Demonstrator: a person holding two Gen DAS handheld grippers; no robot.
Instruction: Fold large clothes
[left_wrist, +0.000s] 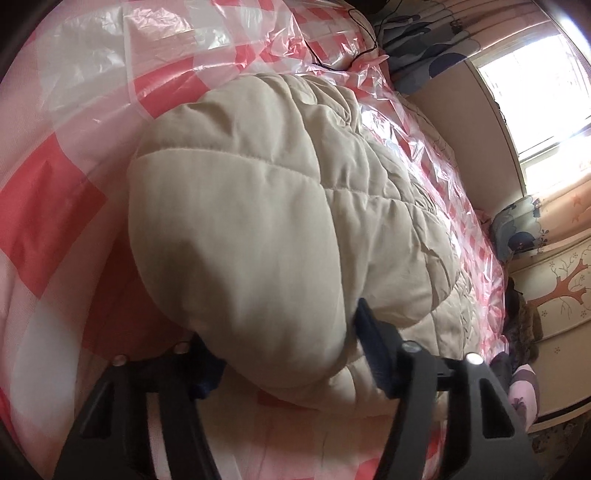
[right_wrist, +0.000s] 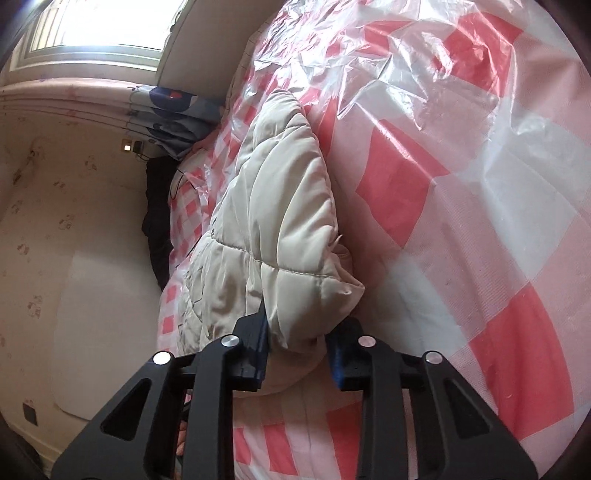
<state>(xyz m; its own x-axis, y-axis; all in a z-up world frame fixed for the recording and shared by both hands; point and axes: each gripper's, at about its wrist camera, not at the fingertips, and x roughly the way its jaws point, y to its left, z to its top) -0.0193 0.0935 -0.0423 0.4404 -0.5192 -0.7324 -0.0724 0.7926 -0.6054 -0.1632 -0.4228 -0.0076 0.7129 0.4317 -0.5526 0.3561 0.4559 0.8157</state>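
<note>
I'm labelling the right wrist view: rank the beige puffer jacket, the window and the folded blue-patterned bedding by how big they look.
1. beige puffer jacket, though it lies nearest the camera.
2. window, cut off by the frame.
3. folded blue-patterned bedding.

Jacket (left_wrist: 258, 206) lies on the bed (left_wrist: 55, 221), seemingly over plastic sheeting (left_wrist: 207, 48)

Bulky jacket up front, open bedspread to the side

Ahead of each claw the puffy beige jacket (left_wrist: 258, 206) fills the way; crinkled plastic sheet (right_wrist: 424, 74) lies beyond it, the wall (right_wrist: 55, 206) hems one flank, and flat checked bedspread (right_wrist: 498, 258) lies free on the other.
</note>
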